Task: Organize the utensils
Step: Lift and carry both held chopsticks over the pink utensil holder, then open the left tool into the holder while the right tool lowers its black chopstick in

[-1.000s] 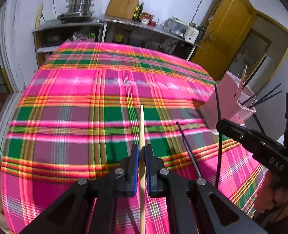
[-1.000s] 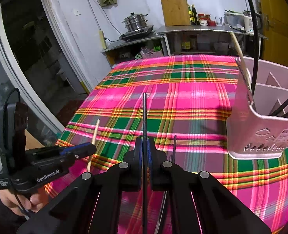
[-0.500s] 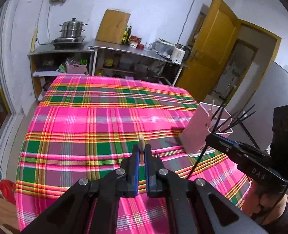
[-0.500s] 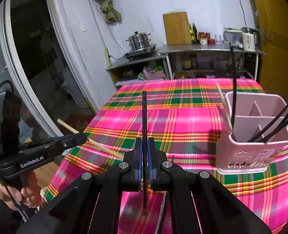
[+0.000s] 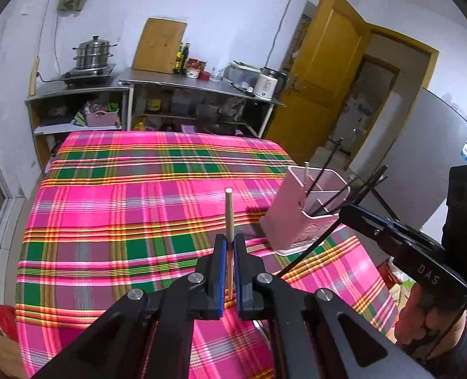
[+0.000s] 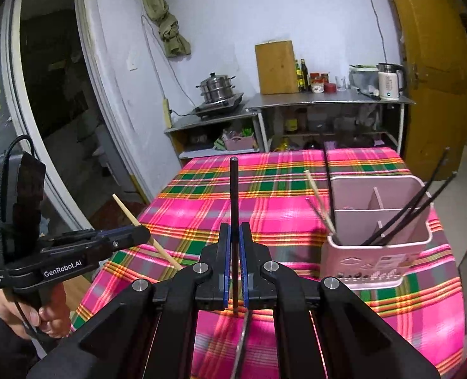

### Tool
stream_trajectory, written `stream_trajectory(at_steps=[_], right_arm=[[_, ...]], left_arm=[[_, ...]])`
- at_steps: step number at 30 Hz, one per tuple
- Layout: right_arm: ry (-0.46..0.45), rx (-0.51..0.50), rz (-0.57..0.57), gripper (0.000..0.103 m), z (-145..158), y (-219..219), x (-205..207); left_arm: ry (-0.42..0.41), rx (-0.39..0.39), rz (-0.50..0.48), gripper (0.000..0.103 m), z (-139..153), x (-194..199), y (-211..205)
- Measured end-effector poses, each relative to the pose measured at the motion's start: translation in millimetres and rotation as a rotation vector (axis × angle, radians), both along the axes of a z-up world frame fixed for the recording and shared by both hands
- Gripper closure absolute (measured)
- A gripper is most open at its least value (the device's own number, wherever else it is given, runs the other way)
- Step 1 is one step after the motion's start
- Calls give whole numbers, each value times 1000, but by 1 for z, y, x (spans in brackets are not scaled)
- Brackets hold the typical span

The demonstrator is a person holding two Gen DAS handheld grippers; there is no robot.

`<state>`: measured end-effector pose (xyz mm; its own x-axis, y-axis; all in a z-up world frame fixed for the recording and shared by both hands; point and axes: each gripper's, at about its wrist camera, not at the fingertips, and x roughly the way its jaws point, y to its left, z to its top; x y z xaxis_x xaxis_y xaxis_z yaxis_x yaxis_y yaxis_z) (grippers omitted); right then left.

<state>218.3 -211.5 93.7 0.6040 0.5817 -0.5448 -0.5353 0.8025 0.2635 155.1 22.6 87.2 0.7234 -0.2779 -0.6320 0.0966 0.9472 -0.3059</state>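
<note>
Right wrist view: right gripper [image 6: 233, 265] clamps upright black chopstick [image 6: 233, 195]; pink divided plastic holder [image 6: 379, 252] right, nearer than left gripper [image 6: 138, 233], clamping wooden chopstick [image 6: 145, 230].

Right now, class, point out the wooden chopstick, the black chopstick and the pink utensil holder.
wooden chopstick [image 5: 229, 211], left wrist view, on the shaft above the claw.
black chopstick [image 6: 233, 195], right wrist view, on the shaft above the claw.
pink utensil holder [image 6: 372, 260], right wrist view, on its front wall.
</note>
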Motion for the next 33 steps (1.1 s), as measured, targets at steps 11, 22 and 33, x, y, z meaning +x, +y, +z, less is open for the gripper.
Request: stream_trajectory(at_steps=[11, 22, 33], right_arm=[[-45, 8, -106, 98, 20, -49, -3], [-136, 37, -240, 98, 61, -100, 11], [-193, 57, -304, 98, 78, -112, 39]], left_arm=[[-18, -47, -110, 99, 20, 18, -44], [-88, -85, -198, 99, 60, 56, -93], [-138, -56, -183, 99, 76, 98, -115]])
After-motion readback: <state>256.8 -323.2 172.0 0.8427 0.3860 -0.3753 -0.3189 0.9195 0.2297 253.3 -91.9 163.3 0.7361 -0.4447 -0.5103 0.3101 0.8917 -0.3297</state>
